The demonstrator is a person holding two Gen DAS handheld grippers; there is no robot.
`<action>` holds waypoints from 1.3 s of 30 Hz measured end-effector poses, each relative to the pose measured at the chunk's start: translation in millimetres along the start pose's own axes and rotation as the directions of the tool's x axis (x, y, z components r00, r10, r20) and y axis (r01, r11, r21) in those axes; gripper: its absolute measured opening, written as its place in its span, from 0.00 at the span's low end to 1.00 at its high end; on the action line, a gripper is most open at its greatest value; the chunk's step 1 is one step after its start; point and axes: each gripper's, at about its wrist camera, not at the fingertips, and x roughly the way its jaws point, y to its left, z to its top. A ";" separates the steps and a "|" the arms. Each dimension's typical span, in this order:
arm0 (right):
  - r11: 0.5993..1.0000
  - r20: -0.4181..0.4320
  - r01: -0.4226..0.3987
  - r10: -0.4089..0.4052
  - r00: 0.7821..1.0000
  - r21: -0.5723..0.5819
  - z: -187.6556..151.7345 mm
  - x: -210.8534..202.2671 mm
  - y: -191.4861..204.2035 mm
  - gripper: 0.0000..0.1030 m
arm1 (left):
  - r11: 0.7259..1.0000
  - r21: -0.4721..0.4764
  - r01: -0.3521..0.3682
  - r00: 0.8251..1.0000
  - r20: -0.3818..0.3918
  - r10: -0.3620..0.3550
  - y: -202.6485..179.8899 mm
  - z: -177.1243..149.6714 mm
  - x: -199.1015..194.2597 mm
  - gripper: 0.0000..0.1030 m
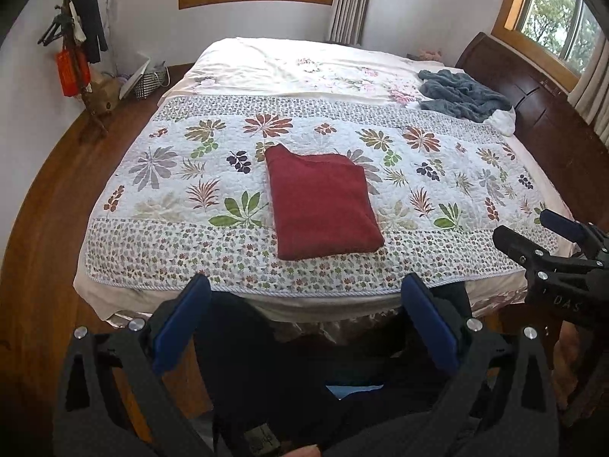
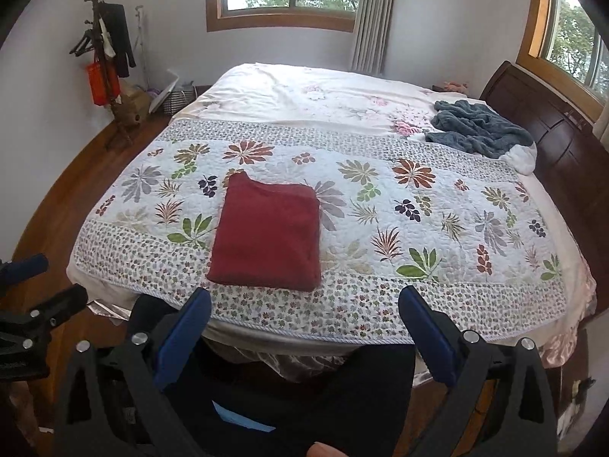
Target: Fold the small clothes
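Your left gripper [image 1: 306, 293] is a black plastic frame with two long, flat fingers faced in blue pads [image 1: 430, 327], each pinned by round silver screws. Your right gripper [image 2: 304, 304] has the same build: black arms with triangular cut-outs, blue pads [image 2: 182, 339] and silver screws. From the left view, pale letters mark its black body.

Plain dark red folded garment [image 1: 323, 205], white quilt [image 1: 182, 175] with multicoloured leaf print, grey-blue blanket [image 1: 462, 95] far right, blue gripper pads [image 1: 179, 331]
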 end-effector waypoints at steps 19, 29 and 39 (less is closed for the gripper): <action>1.000 0.020 0.004 -0.004 1.000 0.001 -2.1 -2.8 7.2 0.96 | 1.000 -0.002 0.005 1.000 0.012 -0.005 2.7 -1.4 0.6 0.97; 0.999 0.023 -0.038 0.037 0.999 0.014 -1.7 -2.9 4.3 0.96 | 1.000 -0.013 0.004 1.000 0.008 -0.004 5.8 -1.6 1.5 0.97; 0.999 0.016 -0.037 0.037 0.999 0.009 1.1 3.7 6.4 0.96 | 1.000 -0.014 0.001 1.000 -0.003 -0.001 4.1 0.7 6.9 0.97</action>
